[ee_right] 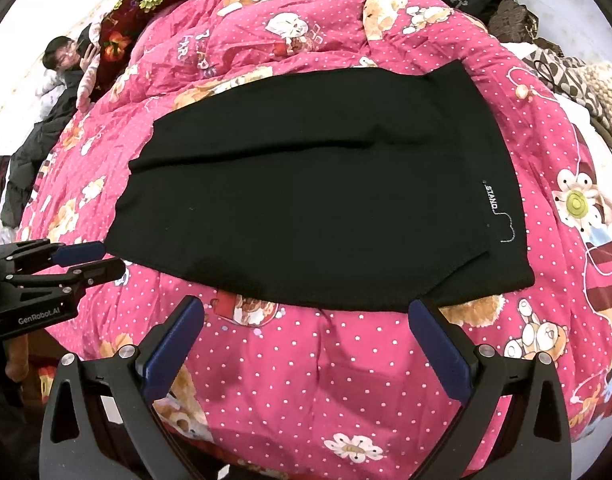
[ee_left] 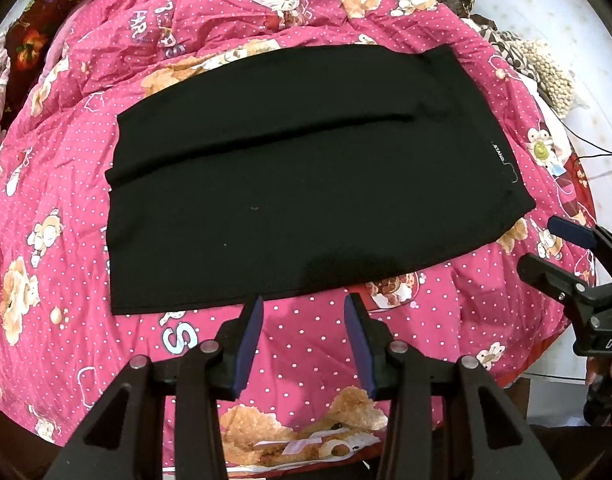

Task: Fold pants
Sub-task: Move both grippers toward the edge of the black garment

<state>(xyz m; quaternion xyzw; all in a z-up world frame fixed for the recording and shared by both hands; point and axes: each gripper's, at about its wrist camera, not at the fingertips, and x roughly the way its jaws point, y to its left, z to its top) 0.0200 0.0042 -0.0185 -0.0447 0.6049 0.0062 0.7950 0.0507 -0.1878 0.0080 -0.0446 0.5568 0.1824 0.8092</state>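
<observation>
Black pants [ee_left: 306, 176] lie flat on a pink dotted quilt [ee_left: 66, 184] printed with teddy bears, folded into a smooth, matte oblong with small white lettering near the waistband. The left gripper [ee_left: 304, 308] hovers by the near hem, jaws apart and empty. The right gripper [ee_right: 306, 312] hangs near the waistband corner, spread wide, holding nothing.

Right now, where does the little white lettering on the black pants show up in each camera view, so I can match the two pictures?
Left wrist view: the white lettering sits far right on the black pants, above mid-height, near their right edge.
Right wrist view: the white lettering sits right of centre, about mid-height, larger and readable.
Shared landmark: the pink polka-dot quilt under the pants.
</observation>
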